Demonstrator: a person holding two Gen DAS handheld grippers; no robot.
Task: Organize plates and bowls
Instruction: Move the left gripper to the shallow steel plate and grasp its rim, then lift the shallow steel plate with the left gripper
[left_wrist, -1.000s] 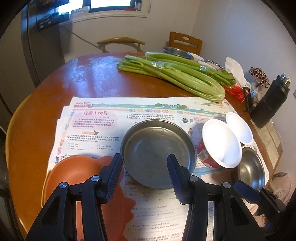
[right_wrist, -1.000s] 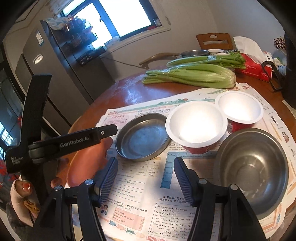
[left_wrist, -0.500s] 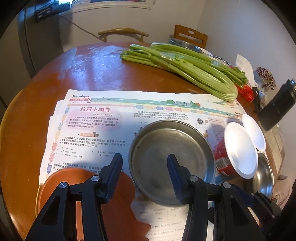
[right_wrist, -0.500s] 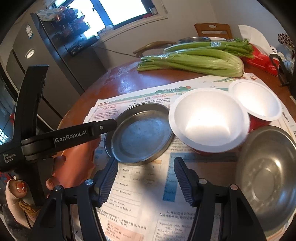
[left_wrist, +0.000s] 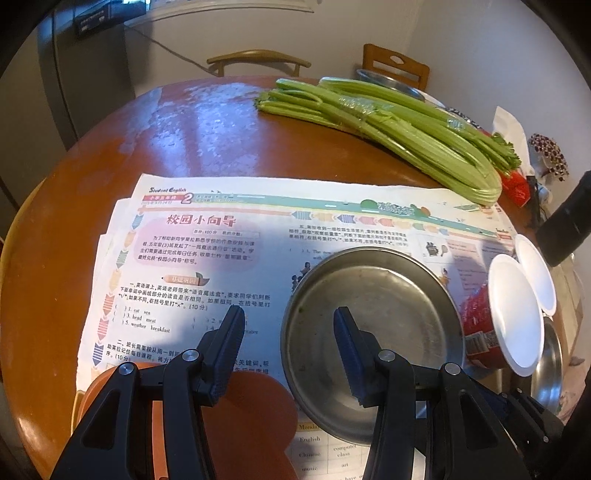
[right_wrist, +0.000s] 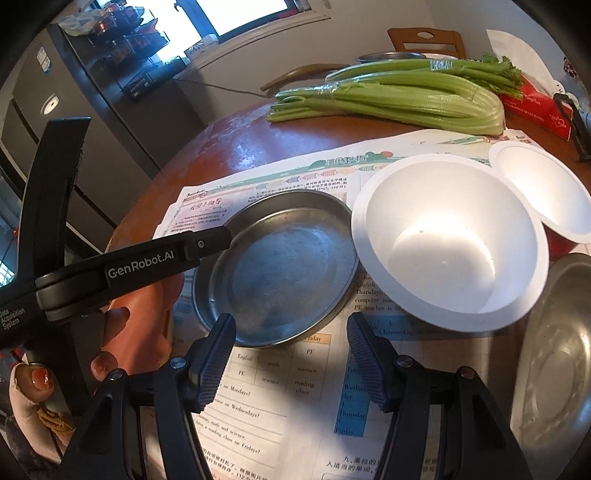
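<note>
We are closing in on the dishes, nothing held; our left gripper (left_wrist: 288, 354), fingers apart, straddles the near rim of the steel plate (left_wrist: 373, 332) on the newspaper-covered counter (left_wrist: 207, 125); our right gripper (right_wrist: 291, 363), fingers apart too, hovers before the white bowl (right_wrist: 443, 240); next, we judge, seat and squeeze that rim.

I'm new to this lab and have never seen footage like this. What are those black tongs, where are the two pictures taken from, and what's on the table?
There is no robot here. A person holds a two-finger gripper in each hand, and a fisheye camera on each looks along its fingers. One picture comes from the left gripper, the other from the right gripper. Both are open and hold nothing. On the round wooden table lies a newspaper with a shallow metal plate, two white foam bowls and a steel bowl on it. An orange plate sits at its near edge. Celery lies behind.
</note>
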